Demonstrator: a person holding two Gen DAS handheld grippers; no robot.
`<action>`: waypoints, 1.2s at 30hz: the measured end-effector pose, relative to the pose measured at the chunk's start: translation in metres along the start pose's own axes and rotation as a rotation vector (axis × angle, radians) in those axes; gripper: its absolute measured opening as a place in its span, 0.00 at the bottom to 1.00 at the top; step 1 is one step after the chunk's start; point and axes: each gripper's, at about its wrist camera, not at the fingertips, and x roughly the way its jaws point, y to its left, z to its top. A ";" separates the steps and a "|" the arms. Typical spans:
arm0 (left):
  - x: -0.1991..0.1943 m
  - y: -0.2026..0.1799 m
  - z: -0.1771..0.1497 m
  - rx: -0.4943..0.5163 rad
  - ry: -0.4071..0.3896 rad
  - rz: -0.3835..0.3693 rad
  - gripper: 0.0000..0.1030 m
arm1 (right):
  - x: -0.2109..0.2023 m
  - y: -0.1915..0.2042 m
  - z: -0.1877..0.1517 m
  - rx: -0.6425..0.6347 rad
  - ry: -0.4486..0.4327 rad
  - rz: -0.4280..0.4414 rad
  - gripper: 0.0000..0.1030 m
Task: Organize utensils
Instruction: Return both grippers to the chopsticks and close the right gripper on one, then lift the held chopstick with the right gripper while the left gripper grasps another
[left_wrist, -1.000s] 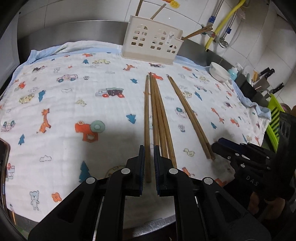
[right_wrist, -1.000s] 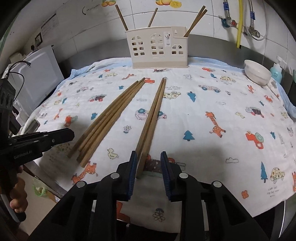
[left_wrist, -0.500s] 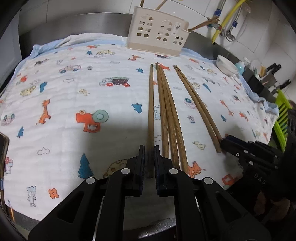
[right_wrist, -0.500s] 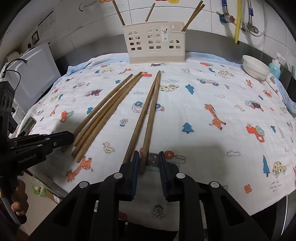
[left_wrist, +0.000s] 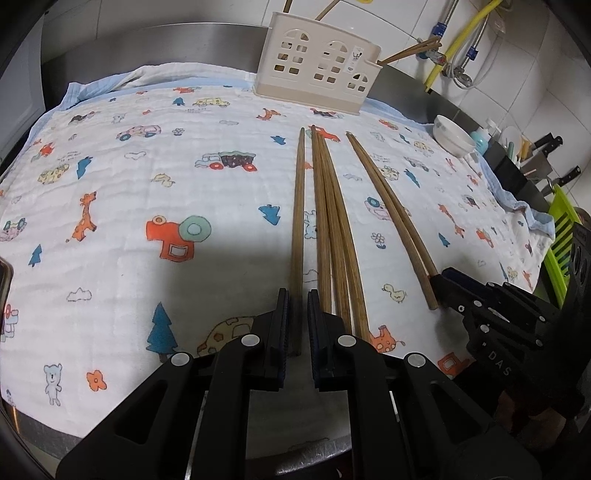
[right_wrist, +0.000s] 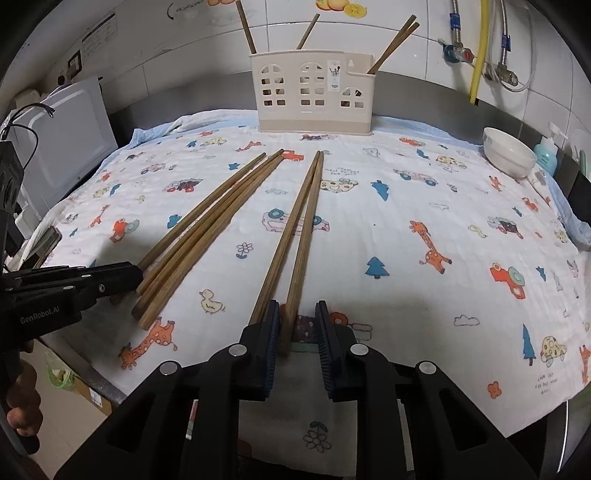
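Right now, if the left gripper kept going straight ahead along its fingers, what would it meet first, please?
The left gripper already straddles a single chopstick; sliding along it, the utensil holder probably comes next, though depth is unclear.

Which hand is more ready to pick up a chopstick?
Probably the left. The left gripper has narrow jaws straddling the end of one lone chopstick. The right gripper gapes wider, with only one chopstick of its pair between the jaws.

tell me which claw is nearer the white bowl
Right. The right claw sits at the chopstick pair on the bowl's side of the cloth; the left claw is further over, at the single chopstick.
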 end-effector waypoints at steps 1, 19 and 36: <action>0.000 0.000 0.000 -0.002 0.001 0.000 0.10 | 0.000 -0.003 0.000 0.008 -0.001 0.001 0.08; 0.002 -0.006 0.006 0.020 0.004 0.049 0.06 | -0.037 -0.023 0.015 0.009 -0.089 0.000 0.06; -0.053 -0.027 0.065 0.136 -0.242 0.043 0.06 | -0.083 -0.033 0.134 -0.098 -0.261 0.095 0.06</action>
